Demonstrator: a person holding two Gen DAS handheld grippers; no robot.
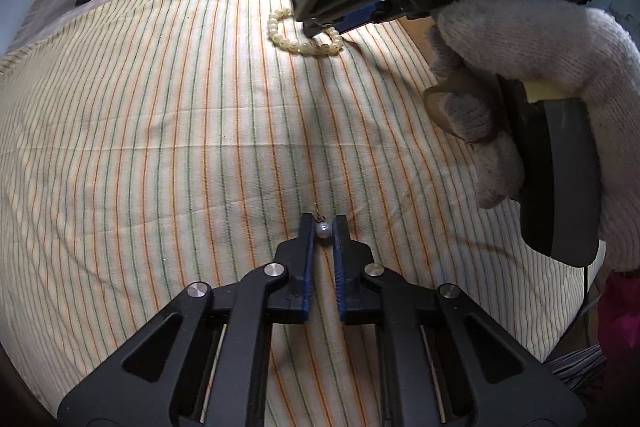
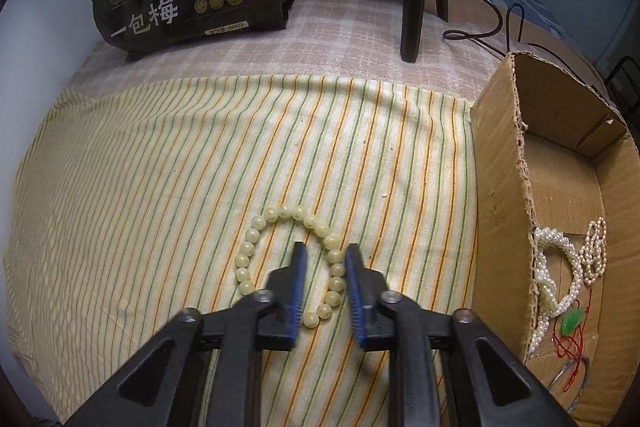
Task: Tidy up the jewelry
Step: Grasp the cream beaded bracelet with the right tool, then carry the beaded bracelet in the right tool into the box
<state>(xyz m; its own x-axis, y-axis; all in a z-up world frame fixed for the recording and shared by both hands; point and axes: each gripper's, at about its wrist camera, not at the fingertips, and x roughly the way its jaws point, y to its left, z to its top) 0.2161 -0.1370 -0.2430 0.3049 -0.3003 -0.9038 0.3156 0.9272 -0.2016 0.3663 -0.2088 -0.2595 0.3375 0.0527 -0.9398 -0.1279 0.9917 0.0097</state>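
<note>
Your left gripper point(image 1: 323, 227) is pinched on a small pearl earring point(image 1: 323, 229) lying on the striped cloth point(image 1: 160, 131). Your right gripper point(image 2: 325, 254) has closed over the near-right side of the bead bracelet point(image 2: 256, 227), beads between its jaws. At right, the cardboard box point(image 2: 500, 163) holds pearl strands point(image 2: 560, 267).

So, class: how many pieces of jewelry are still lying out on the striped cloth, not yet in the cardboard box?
2. A pearl earring sits between the left gripper fingers. A cream bead bracelet lies farther back, one side between the right gripper fingers. Others could be hidden outside both views.
</note>
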